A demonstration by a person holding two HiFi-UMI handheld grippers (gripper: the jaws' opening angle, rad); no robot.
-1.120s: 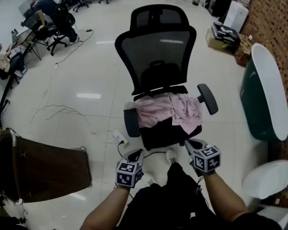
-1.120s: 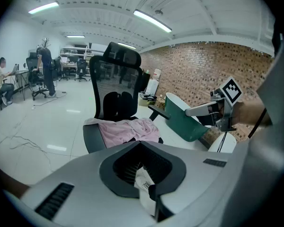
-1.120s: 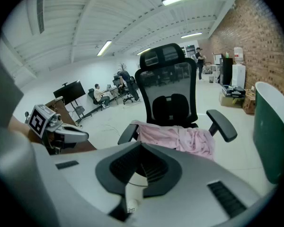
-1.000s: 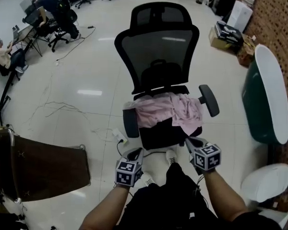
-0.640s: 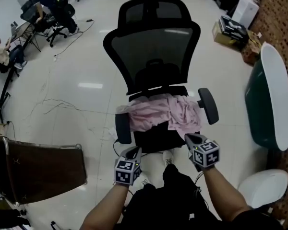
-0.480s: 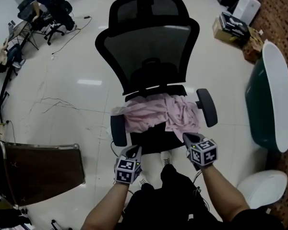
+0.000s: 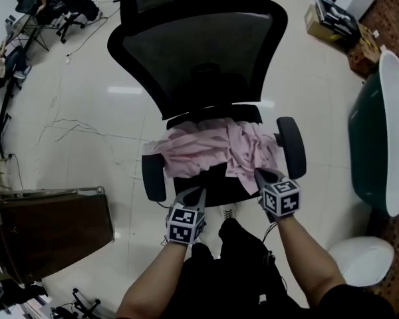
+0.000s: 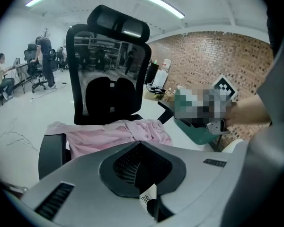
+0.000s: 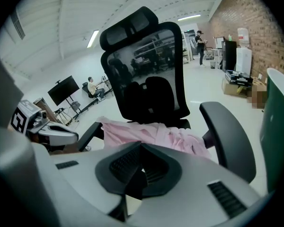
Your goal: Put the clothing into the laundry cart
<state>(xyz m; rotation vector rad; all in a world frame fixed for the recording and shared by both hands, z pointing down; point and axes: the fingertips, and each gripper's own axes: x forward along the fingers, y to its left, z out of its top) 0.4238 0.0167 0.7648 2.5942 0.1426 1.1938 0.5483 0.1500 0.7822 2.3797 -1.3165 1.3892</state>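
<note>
Pink shirt: crumpled, wrinkly, sprawled across seat of black mesh office chair, one bit hanging off front edge. Left gripper and right gripper near seat front, both jaws clenched together, nothing between them. Only print: black-white square markers on cubes.

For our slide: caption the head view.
Left gripper and right gripper, shut, face pink clothing on an office chair.
</note>
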